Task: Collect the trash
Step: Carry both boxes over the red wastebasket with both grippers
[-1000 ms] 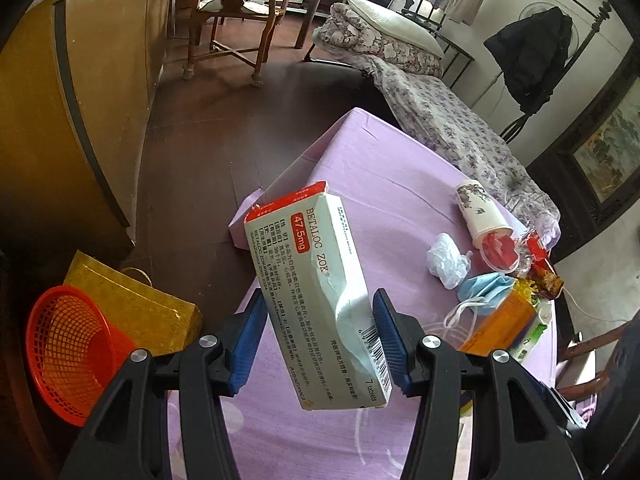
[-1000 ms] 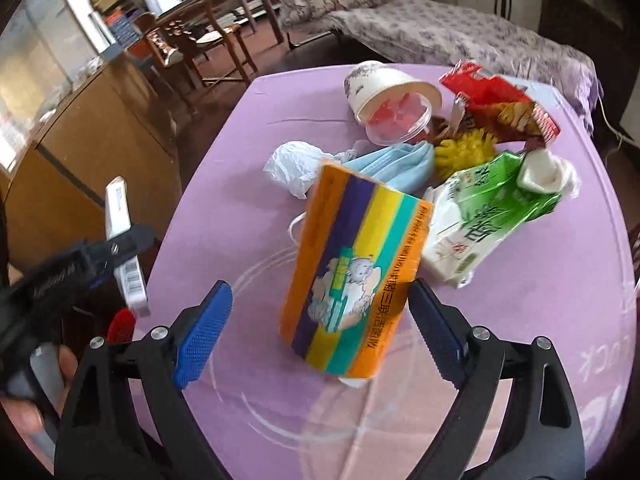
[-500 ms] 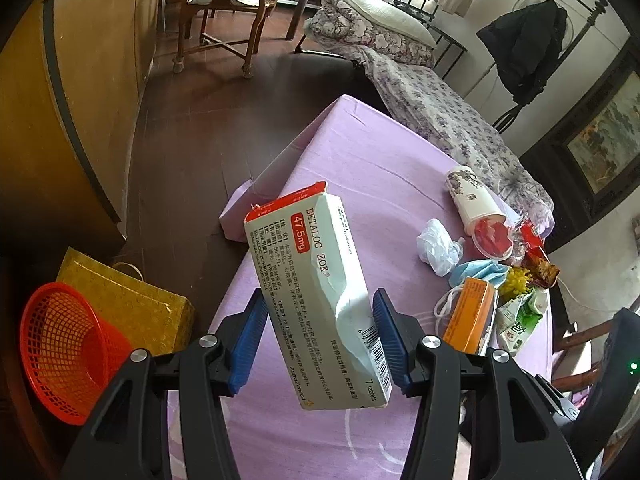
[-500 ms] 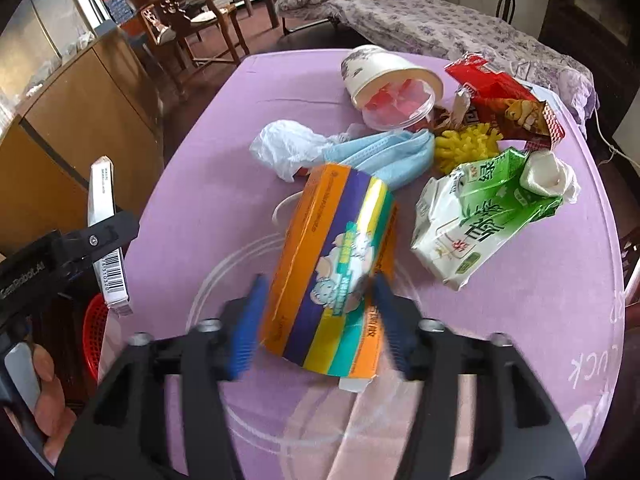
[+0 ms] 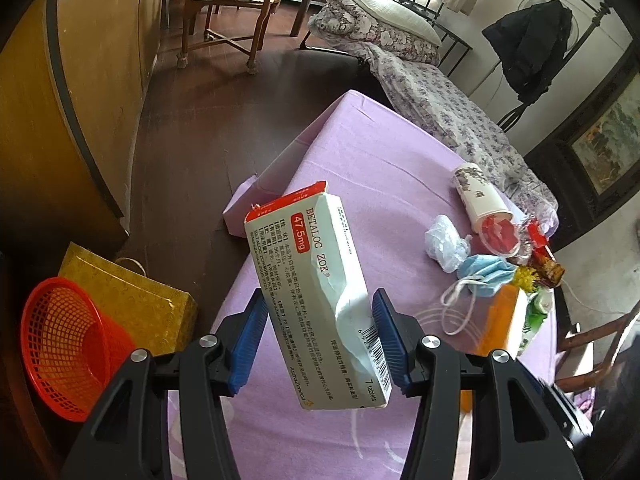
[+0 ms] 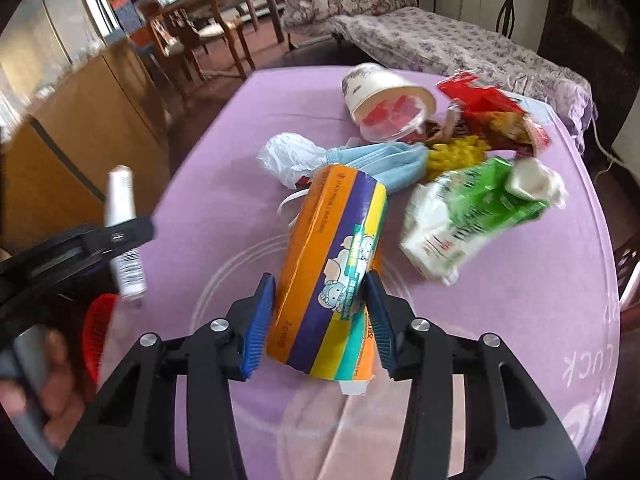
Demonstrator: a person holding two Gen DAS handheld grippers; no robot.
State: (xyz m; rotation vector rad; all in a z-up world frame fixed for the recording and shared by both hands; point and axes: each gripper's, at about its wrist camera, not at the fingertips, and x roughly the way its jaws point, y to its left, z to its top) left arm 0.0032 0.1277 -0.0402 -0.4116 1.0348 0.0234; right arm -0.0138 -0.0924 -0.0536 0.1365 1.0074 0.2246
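Observation:
My left gripper (image 5: 320, 304) is shut on a white medicine box (image 5: 316, 280) with a red end, holding it in the air over the table's left edge. The same box (image 6: 122, 216) shows at the left of the right wrist view. My right gripper (image 6: 318, 284) has its jaws closing on an orange, purple and yellow striped carton (image 6: 332, 256), and both blue pads press its sides. On the floor to the left, below the table, sits a red mesh basket (image 5: 68, 344).
More litter lies on the purple tablecloth (image 6: 240, 128): a tipped paper cup (image 6: 384, 88), a white plastic wad (image 6: 288, 152), a blue face mask (image 6: 380, 160), a green and white packet (image 6: 460, 216) and a red snack wrapper (image 6: 492, 112). A yellow gift bag (image 5: 132, 304) stands beside the basket.
The right jaws have come in from wide open onto the striped carton, which now leans between them. The left gripper has kept the medicine box still.

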